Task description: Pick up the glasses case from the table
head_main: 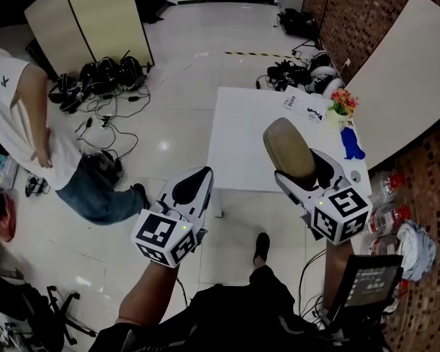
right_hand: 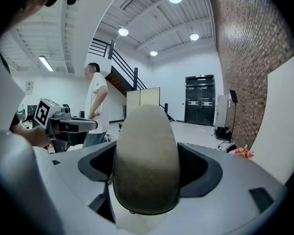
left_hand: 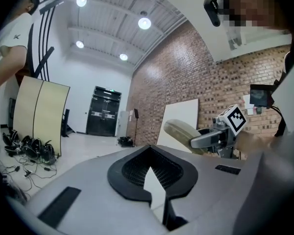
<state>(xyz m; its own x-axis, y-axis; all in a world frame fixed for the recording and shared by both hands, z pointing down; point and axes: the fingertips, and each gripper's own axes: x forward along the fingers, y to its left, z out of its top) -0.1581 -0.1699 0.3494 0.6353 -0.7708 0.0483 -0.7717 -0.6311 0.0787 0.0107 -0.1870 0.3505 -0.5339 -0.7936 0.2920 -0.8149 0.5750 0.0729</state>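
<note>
The glasses case (head_main: 288,149) is a tan, oval, fabric-covered shell. My right gripper (head_main: 313,174) is shut on it and holds it up in the air above the near part of the white table (head_main: 238,134). In the right gripper view the case (right_hand: 146,160) stands on end between the dark pads and fills the middle. My left gripper (head_main: 191,186) hangs left of the table over the floor, shut, with nothing in it. Its own view shows the pads (left_hand: 137,168) together, and the case (left_hand: 182,130) off to the right in the other gripper.
At the table's far right lie a printed sheet (head_main: 302,105), a small pot of flowers (head_main: 343,103) and a blue object (head_main: 352,147). A person in a white shirt (head_main: 18,112) stands at the left. Headsets and cables (head_main: 99,75) litter the floor. Bottles (head_main: 385,189) stand by the brick wall.
</note>
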